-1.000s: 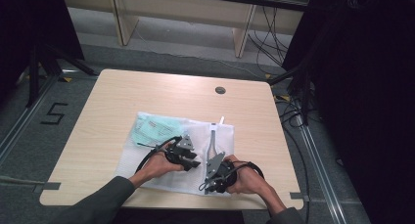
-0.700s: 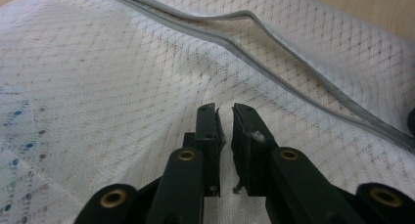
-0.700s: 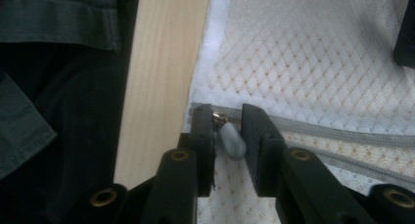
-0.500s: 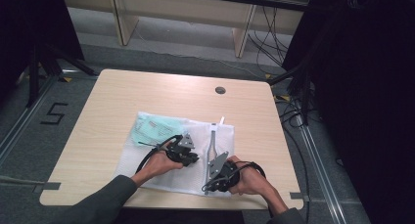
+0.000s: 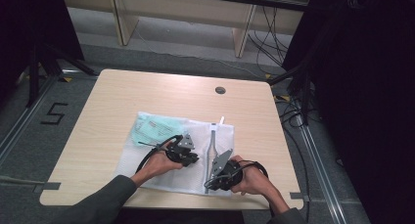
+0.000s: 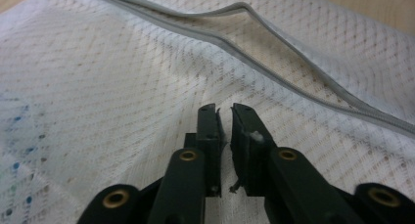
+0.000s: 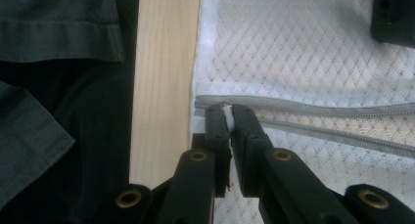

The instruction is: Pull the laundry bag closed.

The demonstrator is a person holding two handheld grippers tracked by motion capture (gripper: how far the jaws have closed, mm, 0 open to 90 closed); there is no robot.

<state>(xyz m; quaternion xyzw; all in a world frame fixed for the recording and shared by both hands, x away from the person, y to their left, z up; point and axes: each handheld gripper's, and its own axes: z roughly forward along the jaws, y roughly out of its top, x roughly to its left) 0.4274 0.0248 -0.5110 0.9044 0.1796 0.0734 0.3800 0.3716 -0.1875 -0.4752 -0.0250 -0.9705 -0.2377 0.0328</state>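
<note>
The left gripper (image 6: 224, 117) is pinching a fold of the white mesh laundry bag (image 5: 161, 172), its jaws having just closed to a narrow slit. The right gripper (image 7: 227, 115) is clamping the near end of the bag's grey zipper (image 7: 313, 110), jaws almost together. One bag is lying on the table (image 5: 147, 94), holding one green packet (image 5: 151, 128).
</note>
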